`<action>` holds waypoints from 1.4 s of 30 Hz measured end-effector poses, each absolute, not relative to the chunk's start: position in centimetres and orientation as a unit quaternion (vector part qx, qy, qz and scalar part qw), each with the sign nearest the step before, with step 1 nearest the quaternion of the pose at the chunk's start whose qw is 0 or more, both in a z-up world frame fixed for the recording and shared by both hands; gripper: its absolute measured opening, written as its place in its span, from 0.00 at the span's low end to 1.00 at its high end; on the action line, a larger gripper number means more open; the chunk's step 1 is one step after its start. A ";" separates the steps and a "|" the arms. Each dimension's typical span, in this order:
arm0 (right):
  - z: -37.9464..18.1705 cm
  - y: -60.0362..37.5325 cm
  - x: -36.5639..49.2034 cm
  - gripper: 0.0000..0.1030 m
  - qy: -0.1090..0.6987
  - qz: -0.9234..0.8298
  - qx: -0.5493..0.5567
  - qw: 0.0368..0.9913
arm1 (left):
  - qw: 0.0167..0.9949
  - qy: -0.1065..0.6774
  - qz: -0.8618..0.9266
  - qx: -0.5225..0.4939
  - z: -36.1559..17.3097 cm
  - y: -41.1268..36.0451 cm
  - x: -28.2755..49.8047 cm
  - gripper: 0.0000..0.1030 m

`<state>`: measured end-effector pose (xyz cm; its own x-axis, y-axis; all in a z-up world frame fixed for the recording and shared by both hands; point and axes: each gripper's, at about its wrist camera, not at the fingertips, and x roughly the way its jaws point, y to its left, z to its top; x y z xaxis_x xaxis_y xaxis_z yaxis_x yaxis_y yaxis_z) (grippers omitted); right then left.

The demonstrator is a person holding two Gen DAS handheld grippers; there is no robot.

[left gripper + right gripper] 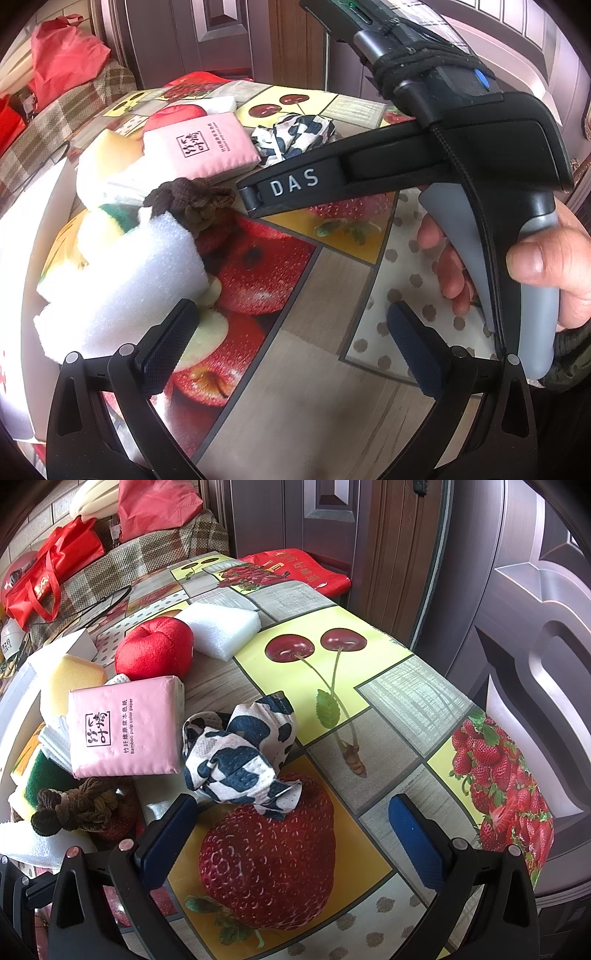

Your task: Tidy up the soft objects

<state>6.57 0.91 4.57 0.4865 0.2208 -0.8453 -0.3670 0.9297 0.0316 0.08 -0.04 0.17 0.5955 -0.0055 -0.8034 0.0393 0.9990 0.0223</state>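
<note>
Fruit-print table [388, 686], panelled door [535, 627]

Bare desk [388, 701] is lying open ahead and to the right of the right gripper [295, 834]. A spotted cloth [240, 749] is sitting just ahead-left of it, with the pink tissue pack [125, 727] crowding farther left. White foam [122, 273] is pressing beside the left gripper [291, 343].

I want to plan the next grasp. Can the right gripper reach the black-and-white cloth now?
Probably yes. The right gripper is open, and the black-and-white cloth lies just ahead of its fingers with nothing between them; the pink tissue pack sits beside it.
</note>
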 end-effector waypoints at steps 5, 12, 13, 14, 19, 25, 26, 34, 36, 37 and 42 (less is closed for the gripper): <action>4.5 0.9 6.6 1.00 0.477 0.171 -0.076 0.859 | 0.895 0.445 -0.022 0.016 0.5 -0.3 -0.3 0.99; 4.5 1.0 6.6 1.00 0.477 0.171 -0.077 0.859 | 0.916 0.398 -0.037 -0.019 2.5 -0.6 -3.6 0.99; 4.5 1.0 6.6 1.00 0.477 0.171 -0.076 0.859 | 0.919 0.391 -0.040 -0.023 2.8 -0.6 -4.1 0.99; 4.5 1.0 6.6 1.00 0.477 0.171 -0.076 0.859 | 0.924 0.380 -0.042 -0.028 3.3 -0.6 -4.7 0.99; 4.5 1.1 6.6 1.00 0.477 0.171 -0.076 0.859 | 0.952 0.294 -0.025 -0.076 7.2 1.8 -9.3 0.99; 4.9 0.6 6.5 1.00 0.471 0.183 -0.051 0.861 | 0.951 0.239 0.075 -0.180 9.5 9.4 -15.5 1.00; 5.2 0.1 6.4 1.00 0.466 0.194 -0.031 0.863 | 0.948 0.235 0.091 -0.193 9.5 10.6 -16.6 1.00; 8.6 -3.3 4.1 1.00 0.345 0.386 0.092 0.851 | 0.950 0.242 0.156 -0.124 7.9 12.5 -22.4 1.00; 9.6 -3.0 3.3 1.00 0.313 0.402 0.048 0.859 | 0.948 0.266 0.145 -0.097 7.0 11.7 -21.9 1.00; 9.8 -2.6 3.2 1.00 0.310 0.393 0.020 0.866 | 0.946 0.278 0.137 -0.090 6.5 11.3 -21.6 1.00; 8.2 -1.3 5.5 1.00 0.359 0.332 -0.067 0.870 | 0.926 0.352 0.118 -0.070 3.8 10.0 -18.7 1.00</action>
<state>5.55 -1.26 8.20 0.5220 0.5285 -0.6695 -0.6251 0.7711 0.1213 -18.67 9.95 3.84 0.7240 0.1693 -0.6687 -0.2681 0.9622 -0.0467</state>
